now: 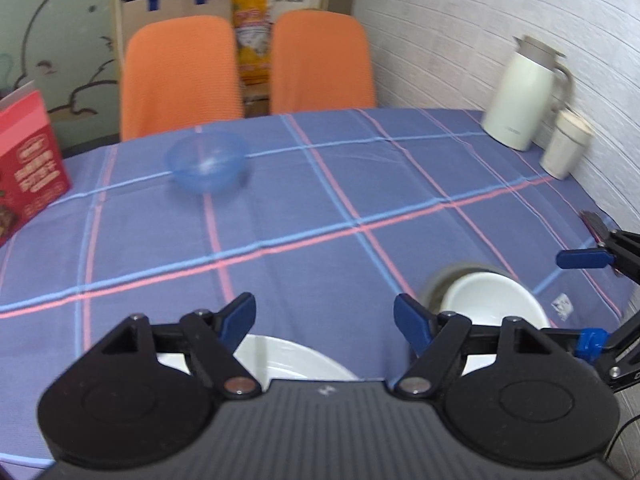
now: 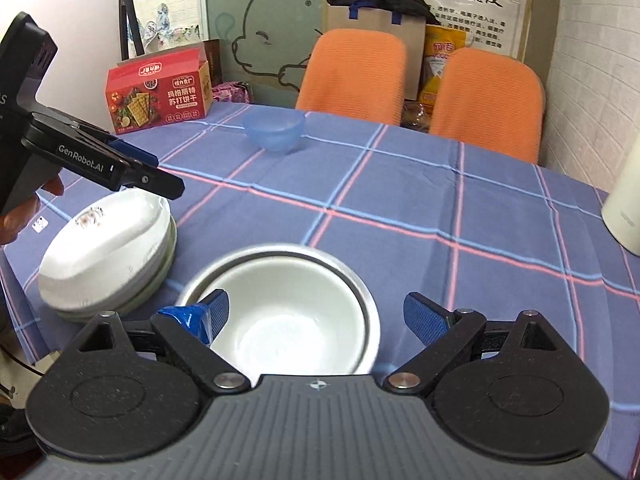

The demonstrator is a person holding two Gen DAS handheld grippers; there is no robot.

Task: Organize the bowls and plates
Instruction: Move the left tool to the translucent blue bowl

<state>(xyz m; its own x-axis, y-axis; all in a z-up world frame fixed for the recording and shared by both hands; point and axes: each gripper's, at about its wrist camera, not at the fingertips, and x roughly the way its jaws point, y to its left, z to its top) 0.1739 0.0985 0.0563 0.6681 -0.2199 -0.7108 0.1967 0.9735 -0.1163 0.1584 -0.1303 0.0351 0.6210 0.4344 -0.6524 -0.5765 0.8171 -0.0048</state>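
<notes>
On the counter [image 2: 400,208], a woven blue cloth crossed by pink and pale-blue stripes lies a little wrinkled. Nearest the right wrist view sits a smooth white bowl [image 2: 288,312] nested inside a shiny metal bowl [image 2: 370,304], whose thin brushed rim rings it. To their left stands a short stack of plates [image 2: 108,256]: glossy white ceramic, the top one shallow with a small floral print near its rim, and tilted rather than lying flat on the greenish-edged ones beneath. Far across the cloth, near two ribbed orange chair backs [image 2: 356,72], rests a translucent blue plastic bowl [image 2: 274,128], round and deep, well apart from the others. A red cardboard cracker box [image 2: 160,92] stands at the far left edge, and a cream matte jug [image 1: 524,96] with a pale cup [image 1: 566,144] beside it stands against the white brick wall.

The right claw [image 2: 316,316] is spread wide, grasping nothing; its textured blue fingers [image 2: 424,316] straddle the nested bowls, and whether the left one touches the rim cannot be told. The left claw [image 1: 324,320] is likewise released and wide, poised above the stack of plates; it grips nothing.
</notes>
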